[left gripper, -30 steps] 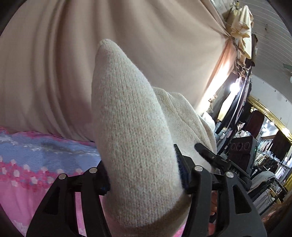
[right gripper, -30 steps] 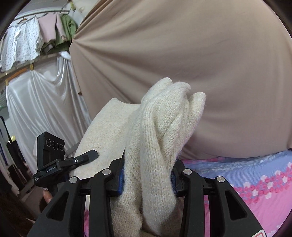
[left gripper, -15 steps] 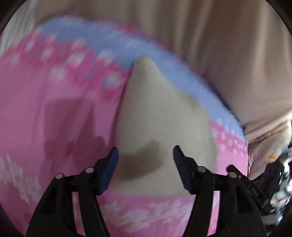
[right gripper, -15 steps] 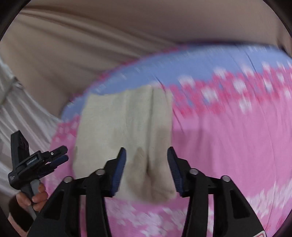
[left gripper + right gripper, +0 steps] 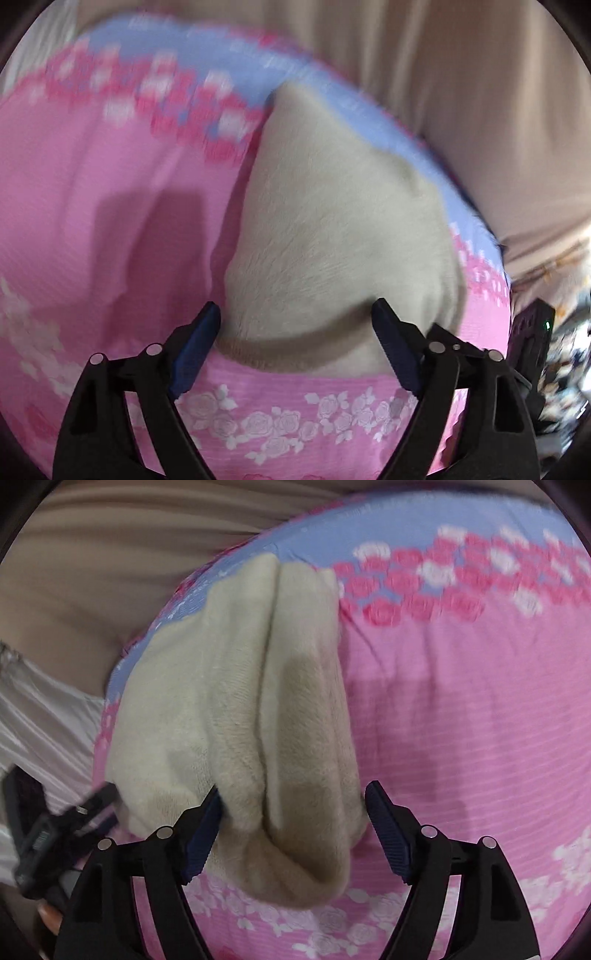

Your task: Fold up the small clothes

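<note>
A cream knitted garment (image 5: 332, 236) of thick, fuzzy wool lies on a pink sheet (image 5: 110, 206) printed with white roses and edged by a blue band with pink and white flowers; the sheet covers a flat surface whose kind cannot be told. In the left wrist view the left tongs (image 5: 295, 332) stand wide with their jaws opening; the garment's near edge lies between the two blue pads, the left pad right at the knit and the right pad apart from it, neither pressing. In the right wrist view the right tongs (image 5: 293, 812) are likewise opening, wide apart, with a bunched, rolled end of the same cream knit (image 5: 236, 716) between the pads; the left pad touches the wool, the right pad stands just clear. The left tongs' black body shows blurred at the lower left there, with a fingertip beneath. Beige draped cloth (image 5: 92, 554) hangs behind the sheet.
</note>
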A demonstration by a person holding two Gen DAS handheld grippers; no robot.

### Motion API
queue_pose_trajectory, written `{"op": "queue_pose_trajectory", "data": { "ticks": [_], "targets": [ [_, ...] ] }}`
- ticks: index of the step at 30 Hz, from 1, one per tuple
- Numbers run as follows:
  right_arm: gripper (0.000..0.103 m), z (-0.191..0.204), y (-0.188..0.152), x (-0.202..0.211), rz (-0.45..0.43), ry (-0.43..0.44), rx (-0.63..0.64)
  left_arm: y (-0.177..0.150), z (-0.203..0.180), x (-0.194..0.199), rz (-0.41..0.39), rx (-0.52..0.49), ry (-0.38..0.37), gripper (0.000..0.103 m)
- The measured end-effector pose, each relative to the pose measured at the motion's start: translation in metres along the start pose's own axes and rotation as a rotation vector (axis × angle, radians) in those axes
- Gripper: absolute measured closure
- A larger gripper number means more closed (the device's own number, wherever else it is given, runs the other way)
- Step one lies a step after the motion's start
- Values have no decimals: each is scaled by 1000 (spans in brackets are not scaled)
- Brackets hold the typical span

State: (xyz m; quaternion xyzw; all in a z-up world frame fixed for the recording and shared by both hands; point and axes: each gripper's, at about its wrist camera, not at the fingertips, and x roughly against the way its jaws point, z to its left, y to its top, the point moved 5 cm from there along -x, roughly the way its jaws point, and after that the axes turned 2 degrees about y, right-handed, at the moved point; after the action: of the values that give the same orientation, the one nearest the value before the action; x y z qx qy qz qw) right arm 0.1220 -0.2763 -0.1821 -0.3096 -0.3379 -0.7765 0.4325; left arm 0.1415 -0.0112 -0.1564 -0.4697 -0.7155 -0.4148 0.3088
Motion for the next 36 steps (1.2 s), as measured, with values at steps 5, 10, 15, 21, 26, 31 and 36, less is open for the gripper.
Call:
{"op": "queue_pose_trajectory", "data": {
  "ticks": [5,10,15,21,26,31,36],
  "targets": [
    [79,29,3,30,-46,36,102,-1,-2,7,18,80,-83,67],
    [76,37,-7,76,-100,15,176,-11,-8,38,39,99,-191,70],
    [61,-3,-23,43,-20,-93,71,-32,-15,9,55,-25,25,56],
    [41,34,-27,121,-293,-305,238,-32,-56,67,-132,-242,179,30],
    [26,69,-55,138,-394,-359,320,-39,-79,101,-261,-386,295,15],
    [25,81,-84,121,-336,-348,352,-59,-86,108,-279,-403,298,15],
    [24,79,-106,118,-328,-347,313,-87,-80,97,-264,-432,341,15]
  ]
}}
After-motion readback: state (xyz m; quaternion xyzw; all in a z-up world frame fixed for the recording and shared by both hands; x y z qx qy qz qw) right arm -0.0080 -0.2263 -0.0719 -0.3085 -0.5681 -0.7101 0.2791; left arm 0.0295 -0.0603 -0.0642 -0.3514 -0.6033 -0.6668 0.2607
